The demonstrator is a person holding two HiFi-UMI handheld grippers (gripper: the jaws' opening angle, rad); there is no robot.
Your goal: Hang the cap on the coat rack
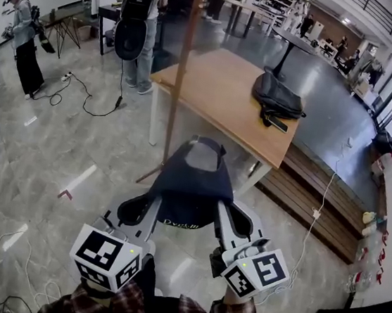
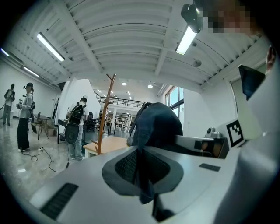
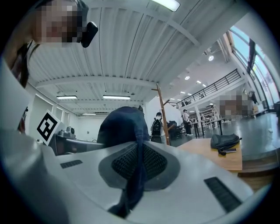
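Note:
A dark navy cap [image 1: 191, 180] hangs in the air between my two grippers, just in front of the foot of the wooden coat rack pole [image 1: 184, 66]. My left gripper [image 1: 148, 209] is shut on the cap's left edge. In the left gripper view the fabric [image 2: 155, 124] is pinched between the jaws [image 2: 142, 175]. My right gripper [image 1: 226, 218] is shut on the right edge, and the cloth [image 3: 124, 127] runs down between its jaws [image 3: 135, 170]. The rack [image 2: 106, 111] rises beyond the cap, and its hooks [image 3: 158, 89] show high up in the right gripper view.
A wooden table [image 1: 221, 98] with a black bag [image 1: 277, 98] stands right behind the rack. A person with a backpack [image 1: 140, 25] stands behind the pole and another person [image 1: 22, 39] at far left. Cables [image 1: 83, 96] lie on the tiled floor; a low wooden platform [image 1: 319, 196] sits at right.

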